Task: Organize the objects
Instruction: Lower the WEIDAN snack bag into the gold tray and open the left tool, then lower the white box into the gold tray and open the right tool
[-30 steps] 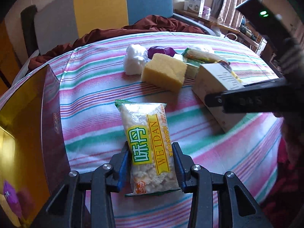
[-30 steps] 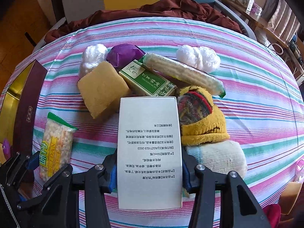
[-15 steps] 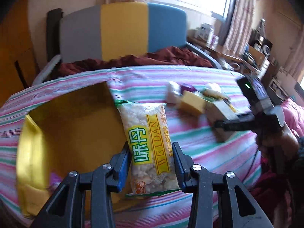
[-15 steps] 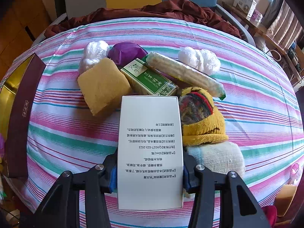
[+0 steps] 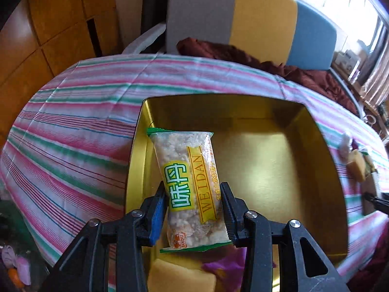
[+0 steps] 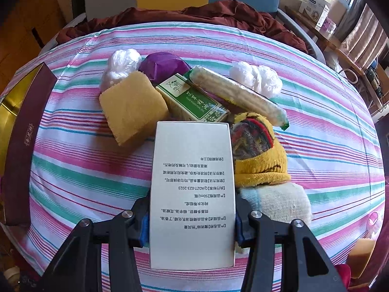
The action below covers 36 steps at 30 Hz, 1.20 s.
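Our left gripper (image 5: 194, 209) clamps the snack pack (image 5: 188, 185) above the gold box (image 5: 316, 131); we lower it flat beside the left wall before releasing; our right gripper (image 6: 192, 219) clasps the white carton (image 6: 192, 194) over the table.

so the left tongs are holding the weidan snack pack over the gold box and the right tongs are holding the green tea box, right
Not quite. The right tongs are shut on the white carton with printed text; the green tea box lies on the striped tablecloth beyond it, as the right wrist view shows. The rest holds: the left tongs grip the Weidan snack pack over the gold box.
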Motion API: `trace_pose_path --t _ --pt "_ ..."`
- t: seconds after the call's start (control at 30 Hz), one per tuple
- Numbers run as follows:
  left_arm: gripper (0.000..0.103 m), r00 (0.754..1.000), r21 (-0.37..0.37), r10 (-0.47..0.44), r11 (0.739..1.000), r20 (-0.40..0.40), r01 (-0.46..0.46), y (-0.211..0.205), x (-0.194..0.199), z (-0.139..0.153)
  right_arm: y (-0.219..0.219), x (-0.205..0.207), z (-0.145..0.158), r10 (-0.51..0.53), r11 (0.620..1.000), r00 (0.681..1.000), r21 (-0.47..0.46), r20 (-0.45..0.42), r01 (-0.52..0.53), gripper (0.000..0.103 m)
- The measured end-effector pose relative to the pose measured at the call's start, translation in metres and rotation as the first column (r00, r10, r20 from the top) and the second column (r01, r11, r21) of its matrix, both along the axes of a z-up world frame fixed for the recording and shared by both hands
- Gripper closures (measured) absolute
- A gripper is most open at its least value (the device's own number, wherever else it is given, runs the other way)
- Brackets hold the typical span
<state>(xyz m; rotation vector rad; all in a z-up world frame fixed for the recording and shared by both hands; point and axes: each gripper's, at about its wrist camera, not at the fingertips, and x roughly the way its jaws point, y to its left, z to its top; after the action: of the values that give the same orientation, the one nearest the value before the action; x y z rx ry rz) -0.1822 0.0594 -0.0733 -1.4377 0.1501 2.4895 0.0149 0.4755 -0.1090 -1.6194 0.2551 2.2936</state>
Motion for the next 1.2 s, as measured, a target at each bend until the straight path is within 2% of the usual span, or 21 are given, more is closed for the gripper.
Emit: trace_pose_path --t 0.23,0.37,0.63,0.73,0.87,1.0,1.1,1.2 --pt "0.061 0.998 -0.059 0.011 0.998 0.055 -0.007 0.001 -0.006 -0.031 -0.002 -0.001 -0.001 0.005 1.0 1.0 0.006 0.008 -0.006 0.052" --pt "0.06 0.999 -0.091 0.012 0.996 0.038 -0.008 -0.002 0.0 -0.033 -0.003 -0.001 -0.002 0.006 1.0 1.0 0.008 0.009 -0.006 0.052" --pt "0.058 0.999 -0.045 0.045 0.998 -0.001 -0.045 -0.016 0.013 -0.02 -0.002 0.0 -0.003 0.005 1.0 1.0 0.007 0.009 -0.005 0.052" --pt "0.057 0.997 0.005 0.07 0.998 -0.046 -0.07 -0.023 0.028 -0.005 -0.003 0.0 -0.003 0.002 1.0 1.0 0.006 0.008 -0.002 0.052" --pt "0.051 0.991 0.08 0.1 0.992 -0.088 -0.093 -0.032 0.053 0.012 -0.009 0.004 0.0 -0.005 1.0 1.0 0.004 0.009 0.005 0.052" --pt "0.05 0.988 0.117 0.091 0.99 -0.121 -0.077 -0.036 0.078 0.022 -0.027 0.009 0.003 0.014 1.0 1.0 -0.026 -0.002 -0.014 0.053" --pt "0.042 0.988 0.13 0.084 0.989 -0.131 -0.067 -0.037 0.091 0.023 -0.048 0.014 0.012 0.034 0.998 0.999 -0.045 -0.031 -0.036 0.053" --pt "0.04 0.988 0.129 0.082 0.99 -0.134 -0.064 -0.039 0.1 0.023 -0.07 0.015 0.029 0.063 0.996 0.995 -0.06 -0.075 -0.068 0.053"
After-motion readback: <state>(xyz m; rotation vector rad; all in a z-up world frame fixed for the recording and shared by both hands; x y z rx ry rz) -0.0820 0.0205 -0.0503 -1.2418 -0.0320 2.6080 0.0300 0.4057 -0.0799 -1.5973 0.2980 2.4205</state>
